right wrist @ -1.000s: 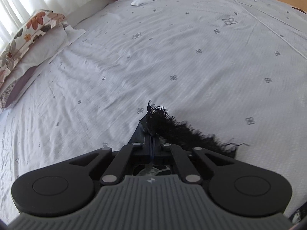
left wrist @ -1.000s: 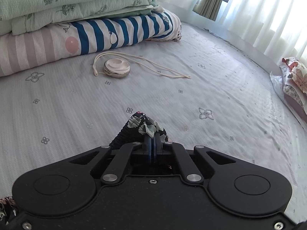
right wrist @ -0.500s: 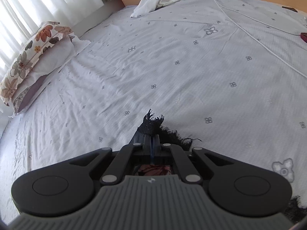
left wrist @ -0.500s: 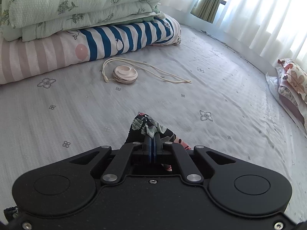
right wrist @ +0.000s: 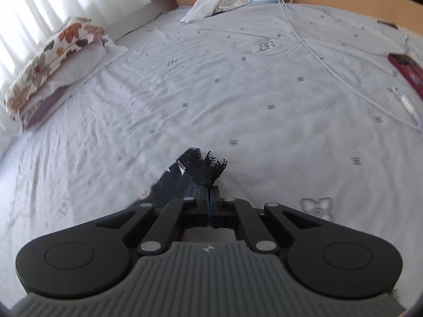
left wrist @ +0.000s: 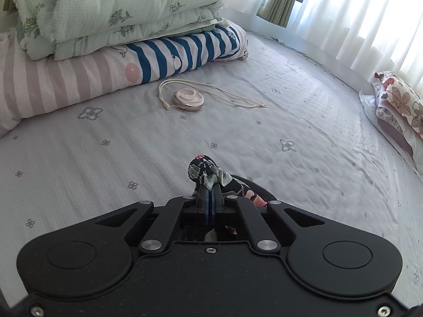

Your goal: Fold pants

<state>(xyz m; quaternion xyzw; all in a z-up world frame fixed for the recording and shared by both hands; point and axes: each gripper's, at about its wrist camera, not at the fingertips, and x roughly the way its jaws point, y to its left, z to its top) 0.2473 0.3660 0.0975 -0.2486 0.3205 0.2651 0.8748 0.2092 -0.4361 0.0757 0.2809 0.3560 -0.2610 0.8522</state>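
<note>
The pants are dark cloth with a floral print and a frayed black edge. In the left wrist view my left gripper (left wrist: 209,194) is shut on a bunched floral part of the pants (left wrist: 208,173), held just above the bed sheet (left wrist: 290,121). In the right wrist view my right gripper (right wrist: 209,194) is shut on the frayed black edge of the pants (right wrist: 206,165); dark cloth hangs down to its left. Most of the pants is hidden under both gripper bodies.
Folded green and striped quilts (left wrist: 111,34) are stacked at the back left, with a round pink device and cord (left wrist: 189,100) in front. Floral pillows (right wrist: 50,63) lie by the curtains. White cloth (right wrist: 208,5), a charger cable (right wrist: 330,66) and a red book (right wrist: 404,66) lie toward the headboard.
Both grippers have lifted and tilted up with the pants held; more of the far bed shows. In the right view the frayed edge has pulled in from the right and now hangs left.
</note>
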